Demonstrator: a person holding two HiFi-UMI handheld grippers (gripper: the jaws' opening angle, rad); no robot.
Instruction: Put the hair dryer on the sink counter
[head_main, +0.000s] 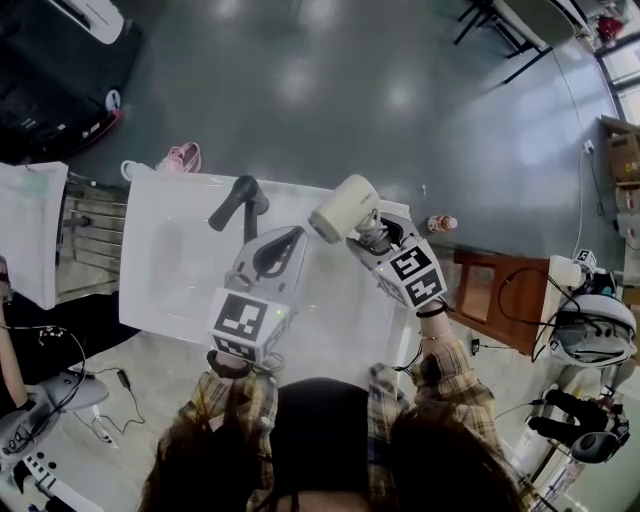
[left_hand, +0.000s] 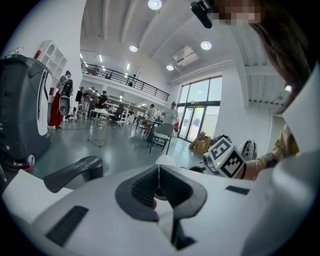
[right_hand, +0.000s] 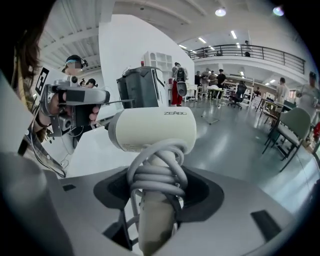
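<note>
Nearest to us, at the bottom of the head view, are the person's dark hair (head_main: 320, 440) and plaid sleeves (head_main: 215, 405), both arms reaching forward over the white counter (head_main: 165, 300).

On the left, the left tool (head_main: 285, 242) hangs above the counter with its jaws pressed together. In its own view we see them meet along a thin line with nothing between them (left_hand: 159, 172). Just beyond its tip, the dark faucet (head_main: 238, 203) rises at the far edge of the counter's shallow basin (head_main: 185, 250). The same lever shows at the left of the left gripper view (left_hand: 75, 172).

To the right of the faucet, the cream hair dryer (head_main: 343, 208) is held up in the air over the far right part of the counter, not resting on it. Its grey cord (right_hand: 157, 175) is wound in coils round the handle.

The right tool (head_main: 377, 238) is clamped on that handle, the jaws closing on the coiled cord and handle from either side (right_hand: 157, 197), with the dryer's barrel (right_hand: 152, 129) lying crosswise above them.
</note>
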